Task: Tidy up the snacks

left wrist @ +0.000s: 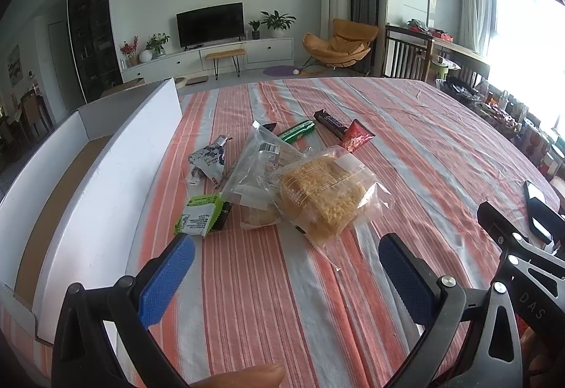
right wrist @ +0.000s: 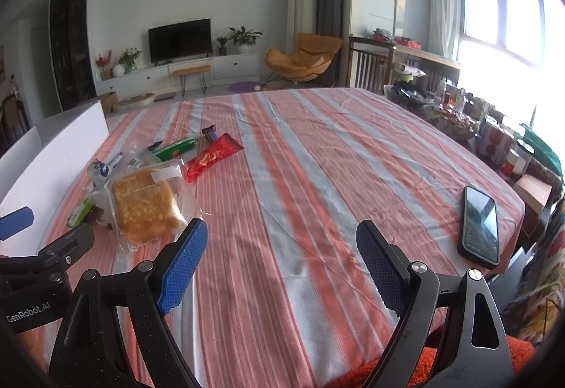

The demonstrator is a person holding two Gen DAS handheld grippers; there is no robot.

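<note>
Clear plastic wraps the yellow bread (left wrist: 323, 195), which lies just ahead of the left gripper (left wrist: 286, 268), a little right of the gap between its jaws. Behind and beside the bread, touching or overlapping it, are a second clear bag (left wrist: 256, 163), a green packet (left wrist: 199, 216), a crumpled white wrapper (left wrist: 208, 162), a green stick (left wrist: 296, 131), a dark bar (left wrist: 330, 122) and a red packet (left wrist: 356, 140). Left of the jaws stands a white box (left wrist: 106, 158), open at the top. Both sets of jaws are spread wide and hold nothing. The right gripper (right wrist: 280, 266) hovers over bare striped cloth (right wrist: 300, 158), the pile off to its left, a phone (right wrist: 481, 225) to its right. Nothing looks sorted yet, so this reads as the approach to a first pick. Next, probably: lower the left jaws over the bread, close gently on the slippery bag, carry it left to the box.
</note>
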